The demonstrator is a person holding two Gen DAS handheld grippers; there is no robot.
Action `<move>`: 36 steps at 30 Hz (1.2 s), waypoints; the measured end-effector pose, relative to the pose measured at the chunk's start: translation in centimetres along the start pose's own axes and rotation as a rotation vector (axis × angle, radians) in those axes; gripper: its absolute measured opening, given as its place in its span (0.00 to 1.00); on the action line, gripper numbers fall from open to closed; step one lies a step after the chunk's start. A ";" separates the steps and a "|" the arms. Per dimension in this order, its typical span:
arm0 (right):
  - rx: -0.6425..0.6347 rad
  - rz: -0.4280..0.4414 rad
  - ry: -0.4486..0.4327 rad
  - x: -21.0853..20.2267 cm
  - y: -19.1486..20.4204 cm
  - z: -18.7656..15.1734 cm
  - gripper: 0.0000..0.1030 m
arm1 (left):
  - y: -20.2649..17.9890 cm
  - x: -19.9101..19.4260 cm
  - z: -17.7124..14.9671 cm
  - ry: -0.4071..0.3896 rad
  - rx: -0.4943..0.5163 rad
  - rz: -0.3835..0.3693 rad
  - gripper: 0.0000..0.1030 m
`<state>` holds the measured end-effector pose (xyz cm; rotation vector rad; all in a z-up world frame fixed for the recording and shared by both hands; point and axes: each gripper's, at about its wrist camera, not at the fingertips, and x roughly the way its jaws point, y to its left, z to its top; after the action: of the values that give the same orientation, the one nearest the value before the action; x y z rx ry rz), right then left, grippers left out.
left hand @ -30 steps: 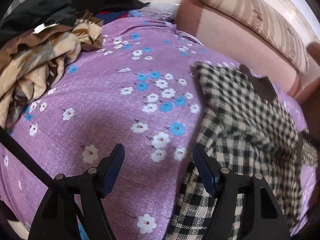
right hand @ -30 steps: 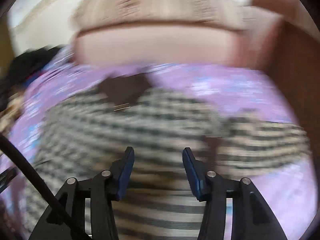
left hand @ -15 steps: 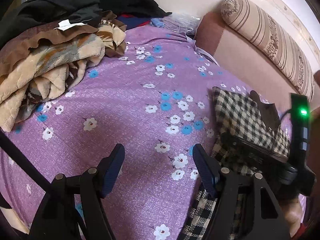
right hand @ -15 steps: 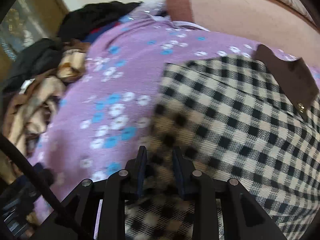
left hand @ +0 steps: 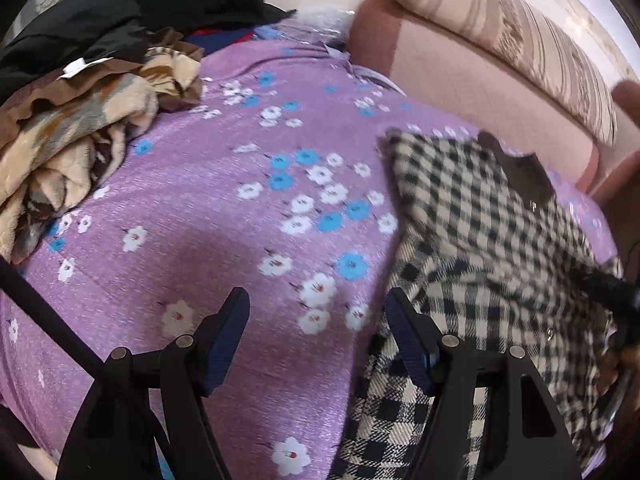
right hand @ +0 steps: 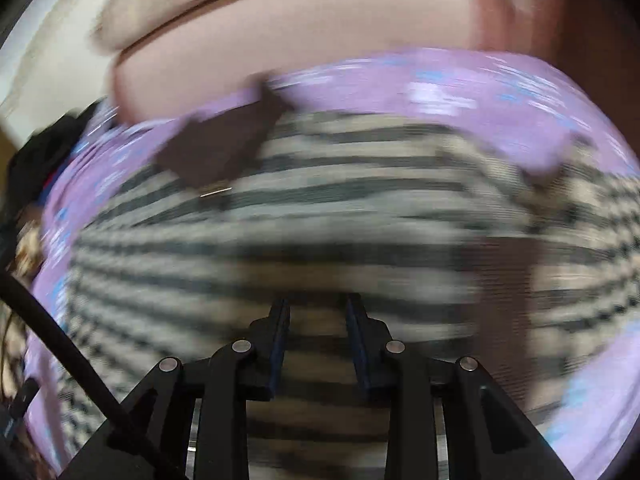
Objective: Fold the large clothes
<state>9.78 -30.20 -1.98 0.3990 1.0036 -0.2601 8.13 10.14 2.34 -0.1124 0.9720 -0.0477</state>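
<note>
A black-and-cream checked garment (left hand: 472, 240) with a brown collar (left hand: 520, 172) lies on the purple flowered bedsheet (left hand: 224, 208), at the right of the left wrist view. My left gripper (left hand: 316, 320) is open and empty, over the sheet at the garment's left edge. In the blurred right wrist view the garment (right hand: 320, 216) fills the middle. My right gripper (right hand: 318, 316) has its jaws narrowed, with checked fabric showing between them; blur hides whether they clamp it.
A heap of brown and cream blankets (left hand: 80, 136) and dark clothes (left hand: 160, 12) lies at the far left. A pink headboard (left hand: 472, 80) with a striped bolster (left hand: 520, 36) runs behind the bed.
My right gripper swung from the garment's left edge back over its middle, its jaws a little wider. The left wrist view shifted closer to the garment, jaws still open.
</note>
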 end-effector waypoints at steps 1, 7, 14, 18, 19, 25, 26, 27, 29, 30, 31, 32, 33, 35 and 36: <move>0.030 -0.006 -0.009 -0.4 -2.0 0.2 0.26 | -0.2 0.1 -0.2 0.003 0.011 0.002 0.67; 0.169 -0.093 -0.081 -5.0 -12.8 0.2 0.50 | -0.4 0.6 -0.2 0.011 0.018 0.004 0.67; 0.591 -0.153 -0.182 -9.3 -29.2 -3.1 0.58 | -1.1 0.3 -0.8 0.000 0.045 0.013 0.67; 0.827 0.028 -0.285 -10.5 -35.7 -4.2 0.58 | -1.6 0.7 -1.0 -0.004 0.053 0.015 0.67; 0.816 0.021 -0.290 -10.3 -36.3 -3.7 0.58 | -1.7 0.9 -1.0 -0.004 0.054 0.016 0.67; 0.835 0.053 -0.343 -9.3 -39.0 -1.2 0.60 | -1.7 1.7 -1.6 -0.013 0.057 0.075 0.67; 0.848 0.066 -0.354 -9.0 -39.3 -0.9 0.60 | -1.5 2.0 -1.8 -0.005 0.051 0.082 0.67; 0.867 0.088 -0.370 -8.6 -39.9 -0.5 0.60 | -1.4 2.2 -1.9 0.002 0.045 0.084 0.67; 0.914 0.133 -0.389 -8.4 -41.2 -0.4 0.51 | -1.2 2.9 -2.2 0.017 0.038 0.095 0.67; 0.944 0.154 -0.389 -8.2 -41.9 -0.3 0.41 | -1.3 3.0 -2.2 0.005 0.046 0.109 0.67; 0.969 0.172 -0.382 -8.1 -42.6 -0.6 0.14 | -1.5 3.1 -2.2 -0.002 0.056 0.121 0.67; 0.997 0.187 -0.374 -7.9 -43.4 -0.9 0.07 | -1.8 3.1 -2.2 -0.005 0.067 0.131 0.67; 1.012 0.172 -0.377 -8.1 -43.8 -1.2 0.07 | -2.1 3.2 -2.2 -0.010 0.078 0.140 0.67; 1.012 0.124 -0.385 -8.8 -44.1 -1.4 0.07 | -2.5 3.2 -2.2 -0.017 0.091 0.156 0.67; 1.005 0.096 -0.392 -9.3 -44.1 -1.3 0.06 | -2.6 3.3 -2.1 -0.017 0.092 0.159 0.67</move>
<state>-13.22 -68.91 -3.59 1.2485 0.4001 -0.7268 8.27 7.08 -1.24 0.0486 0.9577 0.0545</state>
